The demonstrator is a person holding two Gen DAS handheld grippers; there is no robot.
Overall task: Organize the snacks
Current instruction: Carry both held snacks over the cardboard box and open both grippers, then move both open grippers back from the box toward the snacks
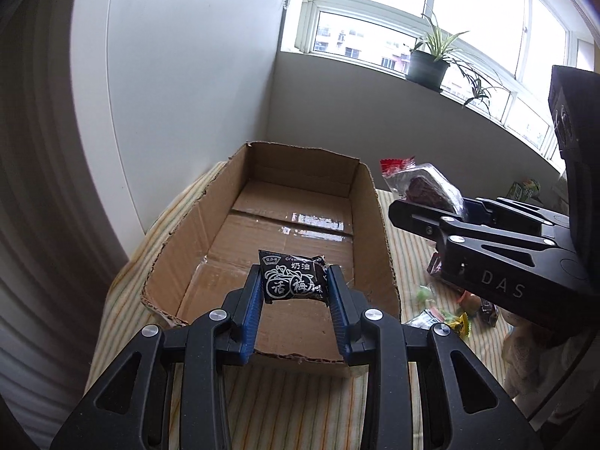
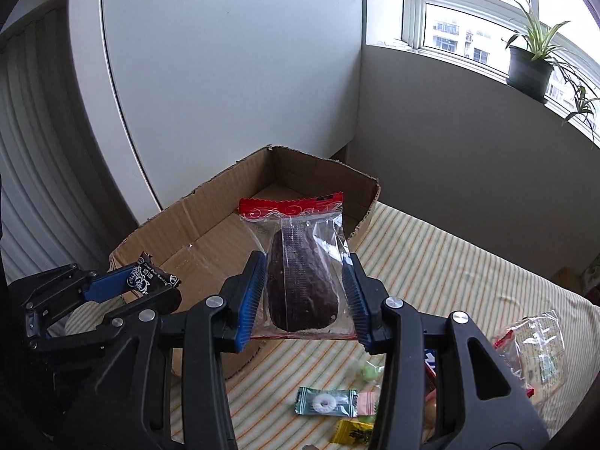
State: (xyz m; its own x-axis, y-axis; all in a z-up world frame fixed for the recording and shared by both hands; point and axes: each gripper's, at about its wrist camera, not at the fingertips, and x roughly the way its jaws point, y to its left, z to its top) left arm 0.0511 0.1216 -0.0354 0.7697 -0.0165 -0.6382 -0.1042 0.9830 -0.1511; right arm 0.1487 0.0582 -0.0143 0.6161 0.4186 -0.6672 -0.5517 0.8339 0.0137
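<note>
black candy packet (image 1: 294,279): "奶油", "话梅", partly hidden "Cream"
right claw (image 1: 431,221) body: "DAS"

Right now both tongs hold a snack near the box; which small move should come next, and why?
Probably open the left tongs to drop the black candy packet: it already hangs over the floor of the cardboard box. The right tongs hold the red-topped clear snack pack near the box's right wall, so they likely follow.

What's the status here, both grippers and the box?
Left gripper shut on black candy packet over cardboard box. Right gripper shut on clear-wrapped dark snack. Nothing blocking.
</note>
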